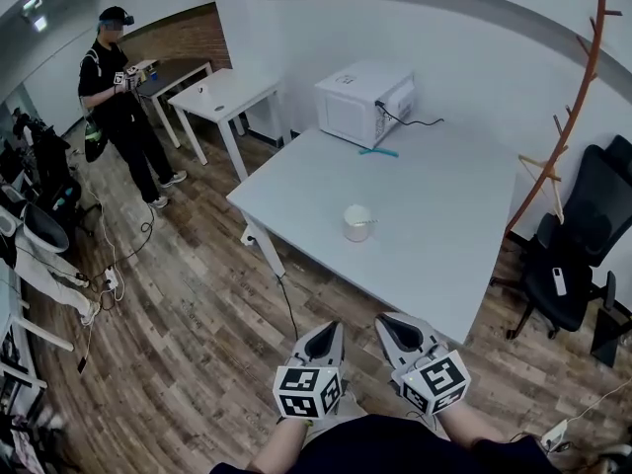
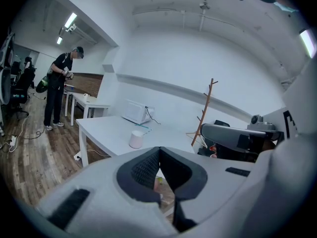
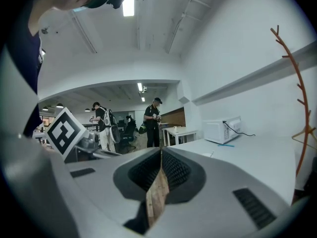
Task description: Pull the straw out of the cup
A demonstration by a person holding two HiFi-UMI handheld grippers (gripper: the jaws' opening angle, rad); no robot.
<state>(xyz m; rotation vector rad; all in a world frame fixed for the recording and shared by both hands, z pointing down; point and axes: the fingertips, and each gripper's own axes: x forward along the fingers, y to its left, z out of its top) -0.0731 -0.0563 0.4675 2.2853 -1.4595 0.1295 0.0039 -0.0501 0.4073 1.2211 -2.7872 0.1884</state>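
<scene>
Cup (image 1: 357,222) stands ahead of both jaws on open tabletop (image 1: 444,215), clear of its edges; its top is too small to read. Jaws of left gripper (image 1: 330,327) and right gripper (image 1: 388,322) are together, empty.

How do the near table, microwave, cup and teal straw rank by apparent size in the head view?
1. near table
2. microwave
3. cup
4. teal straw: a little longer than the cup but far thinner, and it lies farther from the camera, so this last pair is unsure.
</scene>
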